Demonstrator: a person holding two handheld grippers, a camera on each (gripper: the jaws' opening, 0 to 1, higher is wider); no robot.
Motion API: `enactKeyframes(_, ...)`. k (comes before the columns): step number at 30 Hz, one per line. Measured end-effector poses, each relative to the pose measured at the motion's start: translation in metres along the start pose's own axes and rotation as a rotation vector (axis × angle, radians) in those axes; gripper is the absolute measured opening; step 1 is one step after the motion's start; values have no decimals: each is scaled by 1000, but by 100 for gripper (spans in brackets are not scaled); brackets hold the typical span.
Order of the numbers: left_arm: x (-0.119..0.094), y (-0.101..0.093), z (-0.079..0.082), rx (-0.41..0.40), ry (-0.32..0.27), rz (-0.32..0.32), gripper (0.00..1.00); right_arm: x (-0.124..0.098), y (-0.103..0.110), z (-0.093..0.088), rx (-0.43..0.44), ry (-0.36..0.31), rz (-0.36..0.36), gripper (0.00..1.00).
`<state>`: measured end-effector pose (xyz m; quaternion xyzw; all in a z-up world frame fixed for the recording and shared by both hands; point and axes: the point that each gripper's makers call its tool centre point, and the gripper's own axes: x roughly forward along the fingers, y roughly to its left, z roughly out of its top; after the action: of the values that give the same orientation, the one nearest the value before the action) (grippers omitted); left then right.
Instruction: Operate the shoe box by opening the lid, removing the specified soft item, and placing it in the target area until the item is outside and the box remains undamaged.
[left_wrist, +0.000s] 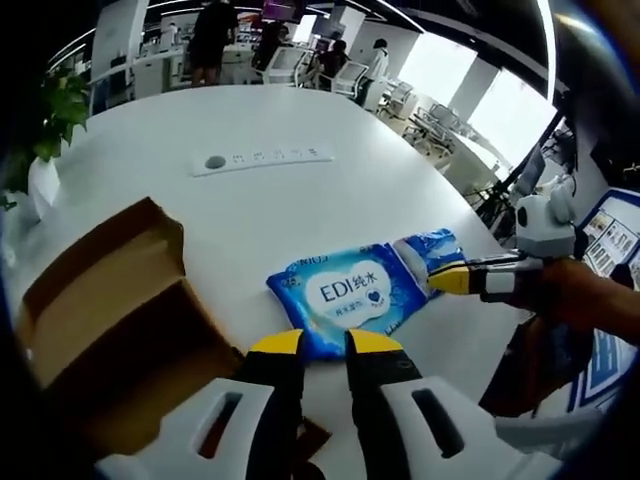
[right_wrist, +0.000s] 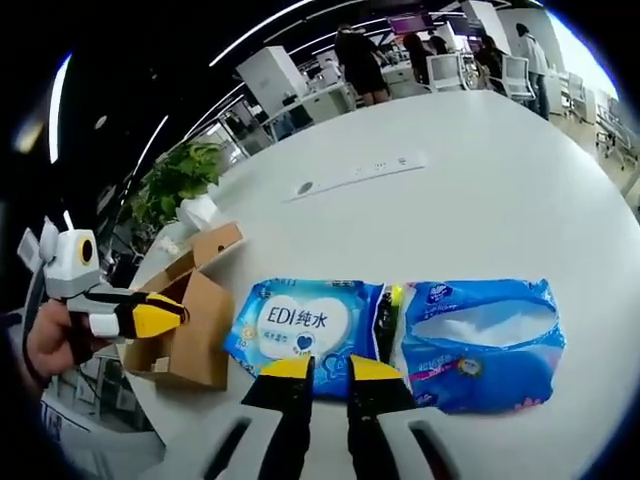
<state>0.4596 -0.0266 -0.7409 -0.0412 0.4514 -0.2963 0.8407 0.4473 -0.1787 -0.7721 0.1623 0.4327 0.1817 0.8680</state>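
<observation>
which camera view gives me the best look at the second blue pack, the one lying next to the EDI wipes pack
The right gripper view: the second blue pack lies whole there, right of the EDI wipes pack, on the white table. In the left gripper view just one end of it shows beyond the EDI pack, beside the right gripper.

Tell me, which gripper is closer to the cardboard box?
The left gripper. In the right gripper view it hovers right at the open cardboard shoe box. The right gripper sits further away, at the edge of the EDI wet wipes pack beside the box.
</observation>
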Motion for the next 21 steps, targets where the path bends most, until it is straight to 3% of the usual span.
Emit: enactKeyframes(21, -50, 23, -13, -32, -63, -4, 21, -3, 47, 2, -10, -31, 50, 15)
